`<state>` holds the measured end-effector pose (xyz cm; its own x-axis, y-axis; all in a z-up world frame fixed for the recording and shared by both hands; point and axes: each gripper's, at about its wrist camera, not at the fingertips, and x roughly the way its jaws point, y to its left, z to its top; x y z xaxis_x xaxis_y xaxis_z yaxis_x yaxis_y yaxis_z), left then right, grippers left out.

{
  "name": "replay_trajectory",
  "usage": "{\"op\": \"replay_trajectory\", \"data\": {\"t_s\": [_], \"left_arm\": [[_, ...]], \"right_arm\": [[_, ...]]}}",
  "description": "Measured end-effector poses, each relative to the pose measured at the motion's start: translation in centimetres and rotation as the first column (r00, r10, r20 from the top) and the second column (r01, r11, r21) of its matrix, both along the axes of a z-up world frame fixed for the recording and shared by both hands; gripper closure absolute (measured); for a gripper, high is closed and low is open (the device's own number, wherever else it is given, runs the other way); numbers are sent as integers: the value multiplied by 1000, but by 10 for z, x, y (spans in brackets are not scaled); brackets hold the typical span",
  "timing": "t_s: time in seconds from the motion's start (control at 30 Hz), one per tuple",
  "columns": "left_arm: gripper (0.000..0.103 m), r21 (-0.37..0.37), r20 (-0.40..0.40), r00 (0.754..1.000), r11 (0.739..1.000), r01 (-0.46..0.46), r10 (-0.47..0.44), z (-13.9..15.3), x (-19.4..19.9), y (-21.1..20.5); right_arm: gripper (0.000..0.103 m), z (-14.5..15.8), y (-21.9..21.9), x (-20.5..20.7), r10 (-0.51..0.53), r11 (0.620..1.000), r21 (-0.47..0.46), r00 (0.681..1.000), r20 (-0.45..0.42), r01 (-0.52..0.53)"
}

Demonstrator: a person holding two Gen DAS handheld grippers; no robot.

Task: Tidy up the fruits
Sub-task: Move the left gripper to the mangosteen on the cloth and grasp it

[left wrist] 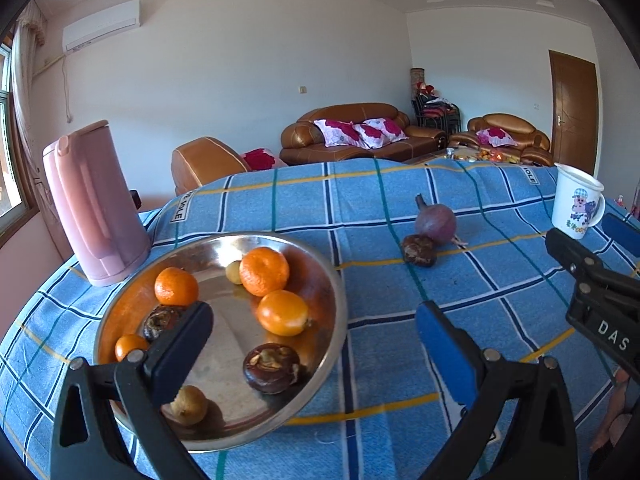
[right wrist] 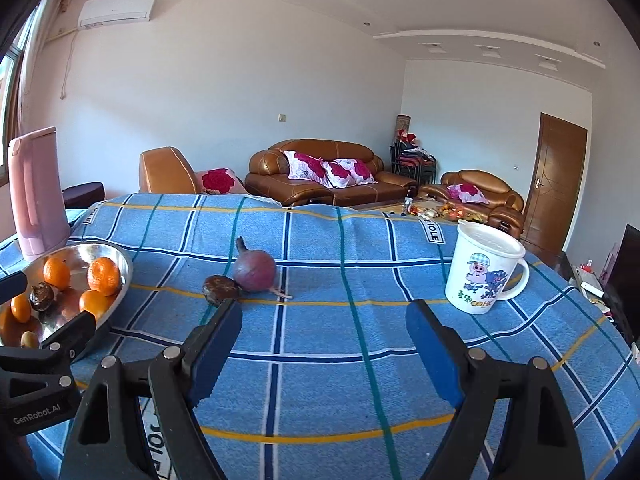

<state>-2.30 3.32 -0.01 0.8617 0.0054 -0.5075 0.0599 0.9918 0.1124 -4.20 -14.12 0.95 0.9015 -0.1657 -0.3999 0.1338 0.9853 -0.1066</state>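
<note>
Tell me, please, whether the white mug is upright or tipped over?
Upright. The mug stands on its base on the blue cloth, open rim facing up and handle out to the side. Whether it holds anything cannot be told.

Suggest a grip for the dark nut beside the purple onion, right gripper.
Probably from above, right gripper fingers closing across the nut's flat round body along its free sides. The onion touches its right rear, so avoid a finger there.

Oranges (left wrist: 264,271), dark fruits in steel bowl (left wrist: 336,312); purple fruit (right wrist: 255,271) outside.

A home living room, seemingly: leather sofas (right wrist: 320,178), wall air conditioner (right wrist: 118,10).
</note>
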Motion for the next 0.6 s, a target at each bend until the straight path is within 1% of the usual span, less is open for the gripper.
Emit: {"op": "replay_trajectory", "data": {"t_s": [0.13,0.23,0.33,0.43,0.53,0.6], "left_arm": [[0,-22,-24,998,998,55,-56,0,10,-16],[1,-52,-45,996,996,73,-75,-2,22,-27],[6,-48,-79,992,995,92,-95,-5,39,-44],[6,-46,-119,986,993,112,-117,-9,57,-60],[11,-42,-148,980,991,131,-136,-12,74,-73],[13,-40,-168,976,990,136,-141,-14,88,-80]], "right_arm": [[18,-1,-19,7,-27,999,31,1000,-13,27],[18,-1,-31,9,-38,997,69,999,-12,39],[18,-1,-37,11,-32,995,91,999,-10,33],[18,-1,-40,17,-22,996,82,1000,-12,23],[18,-2,-46,24,-20,997,78,1000,-20,22],[18,-3,-52,27,-24,994,103,999,-32,27]]}}
